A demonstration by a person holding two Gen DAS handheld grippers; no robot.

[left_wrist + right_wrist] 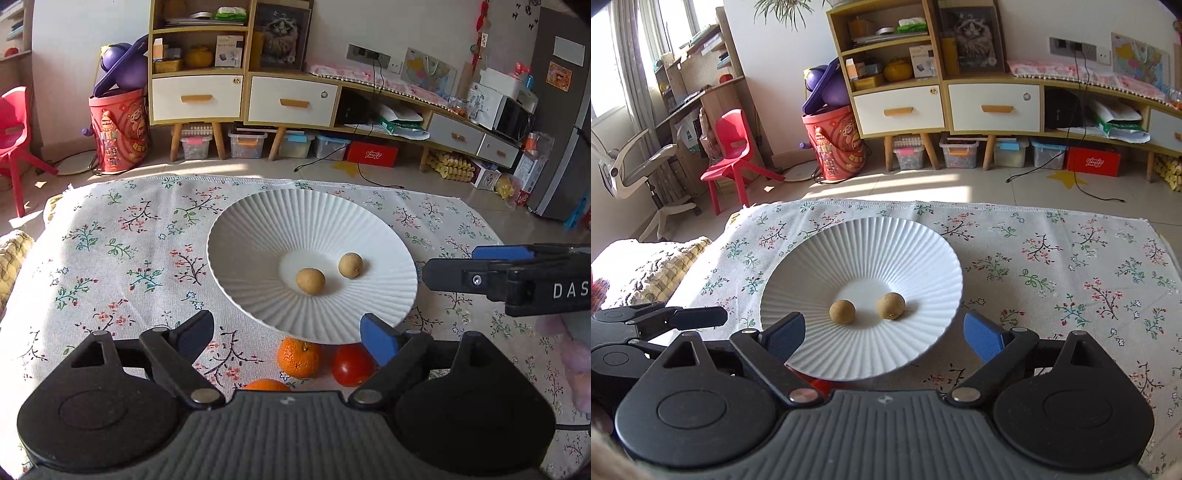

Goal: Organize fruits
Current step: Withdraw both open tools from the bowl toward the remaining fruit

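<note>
Fruit is partly sorted: two small brown round fruits (310, 281) sit in the white ribbed plate (258, 221). Both grippers (286, 332) (884, 334) are spread, empty. Orange tangerines (298, 357) and red tomato (352, 364) wait just below.

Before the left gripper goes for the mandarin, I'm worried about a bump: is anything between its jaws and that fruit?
Nothing visible lies between the left gripper and the mandarin. The white plate, though, overhangs the mandarin's far side, and a tomato sits close beside it.

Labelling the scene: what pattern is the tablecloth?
White tablecloth with small floral sprigs, clearest in the right wrist view.
</note>
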